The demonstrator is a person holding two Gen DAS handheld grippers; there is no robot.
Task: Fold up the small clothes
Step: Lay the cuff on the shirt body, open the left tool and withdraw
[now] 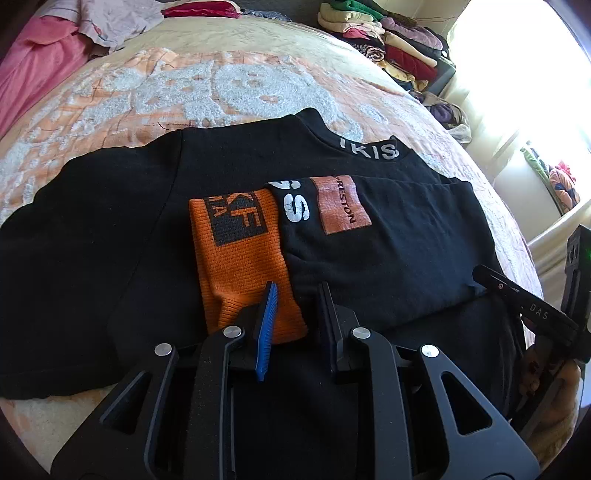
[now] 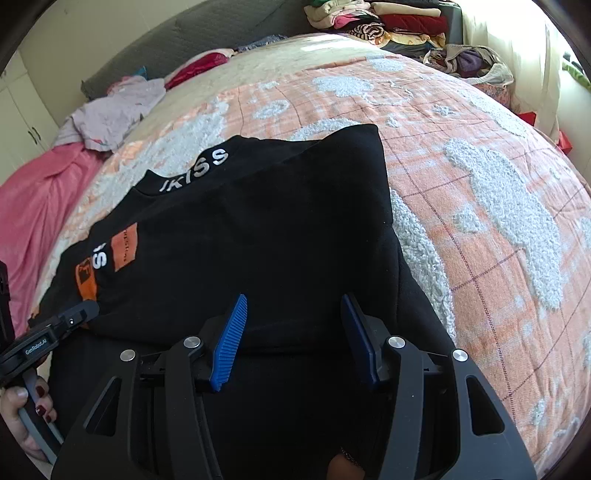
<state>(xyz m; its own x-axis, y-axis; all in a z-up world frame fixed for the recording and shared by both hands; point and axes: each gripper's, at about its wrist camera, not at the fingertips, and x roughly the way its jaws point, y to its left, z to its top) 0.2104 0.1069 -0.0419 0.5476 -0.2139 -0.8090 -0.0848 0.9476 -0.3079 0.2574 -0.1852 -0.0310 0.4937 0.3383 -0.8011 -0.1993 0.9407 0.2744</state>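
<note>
Now your black cotton T-shirt with orange patches [image 1: 369, 236] lies half-folded mid-bed; your left claw [image 1: 295, 295] and right claw [image 2: 295, 314], both released, hover over its near hem to fold again.

We see a bed covered by an orange blanket [image 2: 461, 122] with fluffy white patches, and a pink sheet [image 1: 33, 70] bunched along its far left edge. A crumpled pale garment [image 2: 110, 114] lies near the pink sheet, with a dark red cloth [image 1: 199, 8] just beyond it. At the bed's far right corner we find a stack of folded clothes [image 1: 391, 40] beside a bright curtain [image 1: 517, 74].
</note>
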